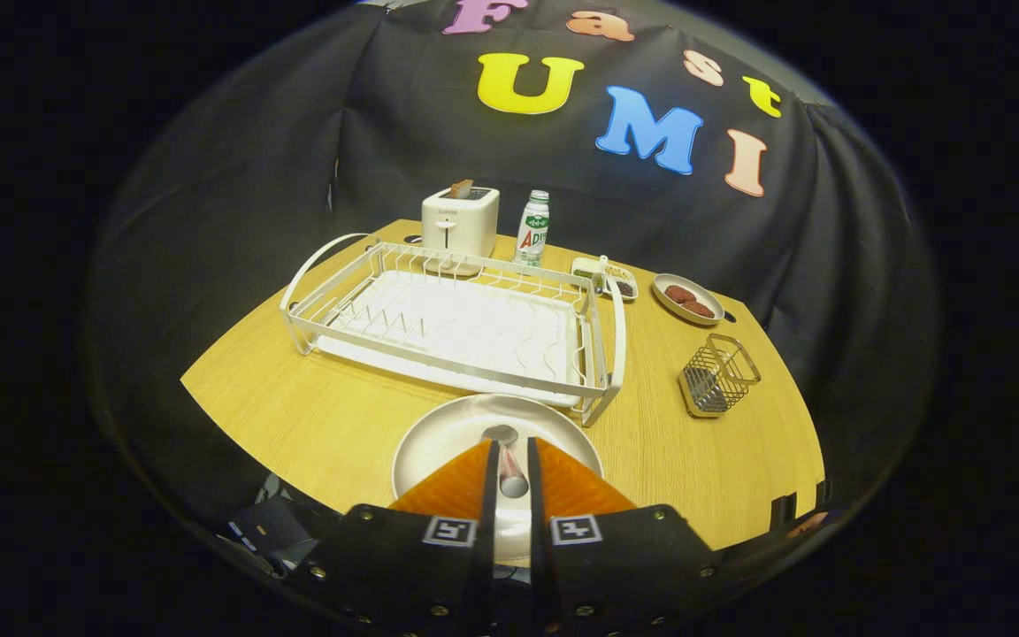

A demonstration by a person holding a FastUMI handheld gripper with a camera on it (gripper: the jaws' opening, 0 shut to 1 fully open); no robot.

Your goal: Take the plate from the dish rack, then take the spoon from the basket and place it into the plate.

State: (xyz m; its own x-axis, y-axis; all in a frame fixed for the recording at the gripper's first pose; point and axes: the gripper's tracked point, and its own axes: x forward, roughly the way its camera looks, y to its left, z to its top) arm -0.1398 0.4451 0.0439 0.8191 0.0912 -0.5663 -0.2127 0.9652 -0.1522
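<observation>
Small metal spoon [506, 460] sat pinched between the gripper's [509, 456] two fingers, handle running back between them, bowl poking out just ahead of the tips. Fingers were nearly together, both pressing the handle, so a firm hold. Spoon hung directly over the round grey-white plate [439, 442], which lay flat on the light wooden table [297, 398], just in front of the white wire dish rack [465, 323]. Judged: plate was already out of the rack and set there as the drop target; spoon was held bowl-forward and low so it could be released into the plate. Whether the bowl touched the plate, couldn't tell. Rack held no dishes. Small wire basket [719, 375] stood to the right, well apart from the plate, looked emptied. Beyond the rack: white toaster [460, 221] with bread in it, plastic bottle [532, 228], small dish of brown food [688, 299].
</observation>
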